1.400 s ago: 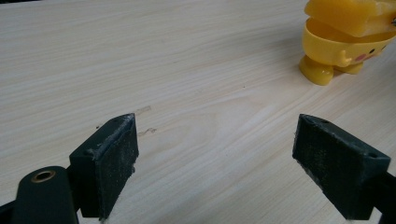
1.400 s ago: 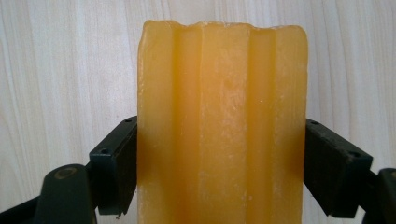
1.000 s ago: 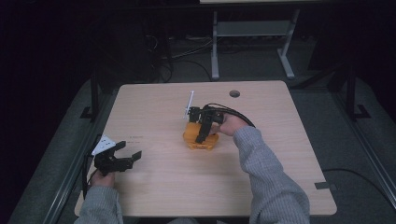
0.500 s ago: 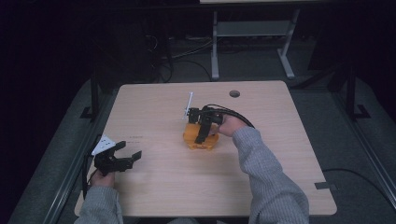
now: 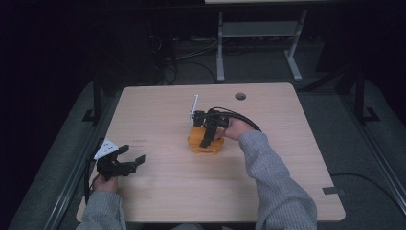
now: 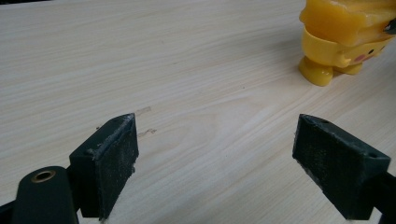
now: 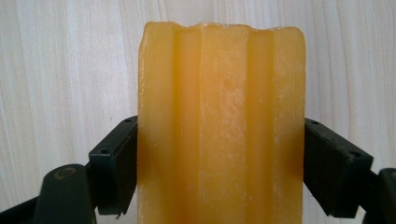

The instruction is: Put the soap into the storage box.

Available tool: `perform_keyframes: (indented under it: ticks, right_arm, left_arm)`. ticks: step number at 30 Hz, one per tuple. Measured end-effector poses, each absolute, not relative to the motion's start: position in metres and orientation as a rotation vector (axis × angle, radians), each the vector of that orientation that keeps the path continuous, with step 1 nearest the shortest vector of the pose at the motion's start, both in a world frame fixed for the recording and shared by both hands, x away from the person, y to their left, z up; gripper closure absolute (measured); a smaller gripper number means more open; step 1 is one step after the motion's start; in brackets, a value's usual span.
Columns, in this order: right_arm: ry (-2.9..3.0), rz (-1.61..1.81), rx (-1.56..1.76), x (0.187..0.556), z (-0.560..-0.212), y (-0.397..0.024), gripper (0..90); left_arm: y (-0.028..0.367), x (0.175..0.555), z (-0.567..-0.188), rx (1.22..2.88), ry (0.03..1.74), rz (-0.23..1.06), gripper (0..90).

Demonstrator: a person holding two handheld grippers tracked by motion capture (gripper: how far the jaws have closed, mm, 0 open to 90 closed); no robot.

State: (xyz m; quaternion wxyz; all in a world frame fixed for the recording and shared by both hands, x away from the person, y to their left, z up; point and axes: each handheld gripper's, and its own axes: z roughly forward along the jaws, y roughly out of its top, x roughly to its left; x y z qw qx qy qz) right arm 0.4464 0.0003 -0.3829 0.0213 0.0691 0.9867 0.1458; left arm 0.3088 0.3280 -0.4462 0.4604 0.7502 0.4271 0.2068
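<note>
A yellow toy figure (image 5: 214, 146) stands near the middle of the wooden table (image 5: 287, 158). In the left gripper view the toy (image 6: 327, 51) shows a small face, stubby feet and an orange ridged top. My right gripper (image 5: 207, 136) points down over it, and its jaws press both sides of the orange ridged block (image 7: 222, 93), shut on it. At the table's front left my left gripper (image 5: 134, 160) rests low, and its pads (image 6: 116, 163) stand wide apart over bare wood, so the left gripper (image 6: 219, 158) is open and holds nothing.
A round cable hole (image 5: 240, 96) sits near the table's far edge. Behind the table stands a metal frame (image 5: 258, 28), with cables on the dark floor. A black cable (image 5: 242, 119) trails from the right gripper.
</note>
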Motion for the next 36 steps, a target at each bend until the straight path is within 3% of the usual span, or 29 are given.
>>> perform_keyframes:
  ticks: [36]
  right_arm:
    - [3.041,0.474,0.285,0.4434,-0.3825,-0.0022,18.8]
  left_arm:
    - [0.3275,0.3093,-0.4466,1.846,1.051,0.508,13.8]
